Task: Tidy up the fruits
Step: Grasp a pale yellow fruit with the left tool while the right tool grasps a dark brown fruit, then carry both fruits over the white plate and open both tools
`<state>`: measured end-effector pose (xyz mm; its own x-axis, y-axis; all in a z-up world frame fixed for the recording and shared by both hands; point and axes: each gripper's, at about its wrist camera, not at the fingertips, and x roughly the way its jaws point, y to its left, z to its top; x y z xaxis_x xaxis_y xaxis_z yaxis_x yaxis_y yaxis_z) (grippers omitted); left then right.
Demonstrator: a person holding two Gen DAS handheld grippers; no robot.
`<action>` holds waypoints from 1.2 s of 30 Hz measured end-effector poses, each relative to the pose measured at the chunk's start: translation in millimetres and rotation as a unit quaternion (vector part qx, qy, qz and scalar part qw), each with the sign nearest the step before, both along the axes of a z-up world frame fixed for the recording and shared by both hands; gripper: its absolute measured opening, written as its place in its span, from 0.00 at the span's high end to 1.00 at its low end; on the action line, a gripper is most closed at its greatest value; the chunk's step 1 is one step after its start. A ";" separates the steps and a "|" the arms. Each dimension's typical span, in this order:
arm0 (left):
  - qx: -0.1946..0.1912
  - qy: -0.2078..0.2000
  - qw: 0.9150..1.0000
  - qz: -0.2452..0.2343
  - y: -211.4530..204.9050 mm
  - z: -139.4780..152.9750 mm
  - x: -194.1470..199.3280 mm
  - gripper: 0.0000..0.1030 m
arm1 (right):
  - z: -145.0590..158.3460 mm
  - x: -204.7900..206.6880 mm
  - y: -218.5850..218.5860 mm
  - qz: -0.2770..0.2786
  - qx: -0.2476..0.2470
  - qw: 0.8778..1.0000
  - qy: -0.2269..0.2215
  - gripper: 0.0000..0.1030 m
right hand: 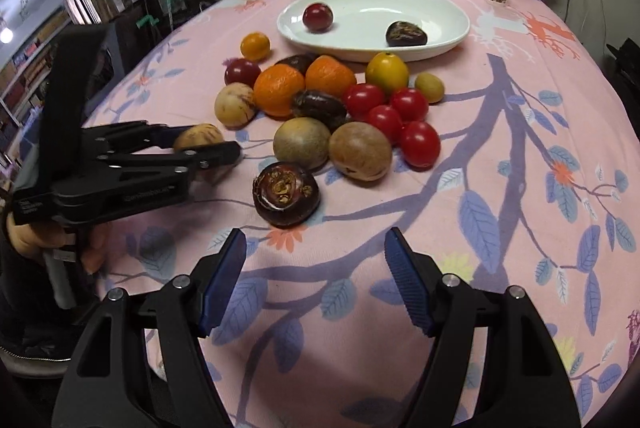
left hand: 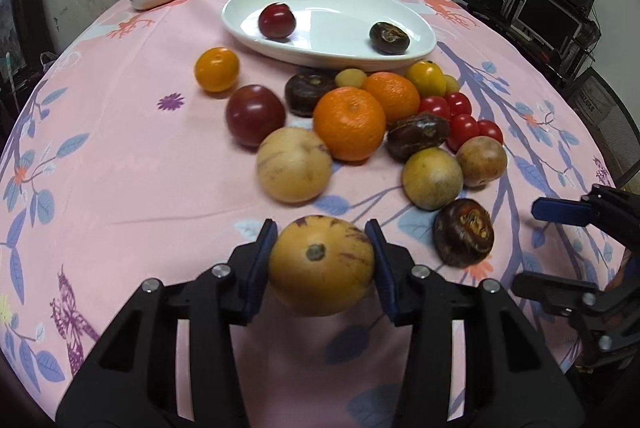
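Left gripper (left hand: 322,260) clamps a striped yellow melon (left hand: 321,265) near the table's front edge.

Lift it clear of the fruit pile (left hand: 360,119), carry it far to the white dish (left hand: 416,27), and set it between the two fruits there; right gripper (right hand: 316,276) hangs spread, holding nothing.

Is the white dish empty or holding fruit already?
Holding fruit: the white dish has two pieces in it, a red plum and a dark chestnut.
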<state>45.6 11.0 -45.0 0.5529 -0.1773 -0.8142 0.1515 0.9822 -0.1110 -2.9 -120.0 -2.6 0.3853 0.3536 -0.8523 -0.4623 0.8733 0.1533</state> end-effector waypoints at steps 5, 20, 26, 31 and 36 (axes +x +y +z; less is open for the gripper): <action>-0.014 0.006 1.000 0.002 10.7 -1.6 -6.8 0.55 | -9.4 12.7 25.1 0.007 -0.026 1.000 0.008 0.30; -0.021 -0.003 1.000 -0.005 12.2 -3.7 -13.3 0.55 | -10.5 15.2 33.1 0.019 -0.028 0.999 -0.013 0.57; -0.037 0.001 0.999 -0.010 13.9 -0.2 -14.3 0.55 | 3.1 11.8 14.5 0.011 0.003 1.000 -0.017 0.57; -0.028 -0.014 0.999 -0.013 12.2 10.9 -16.3 0.55 | 17.4 11.6 1.2 0.008 0.017 0.999 -0.031 0.57; -0.025 -0.026 0.999 -0.029 8.4 32.6 -5.9 0.55 | 43.9 22.6 -9.3 0.012 0.020 0.998 -0.055 0.57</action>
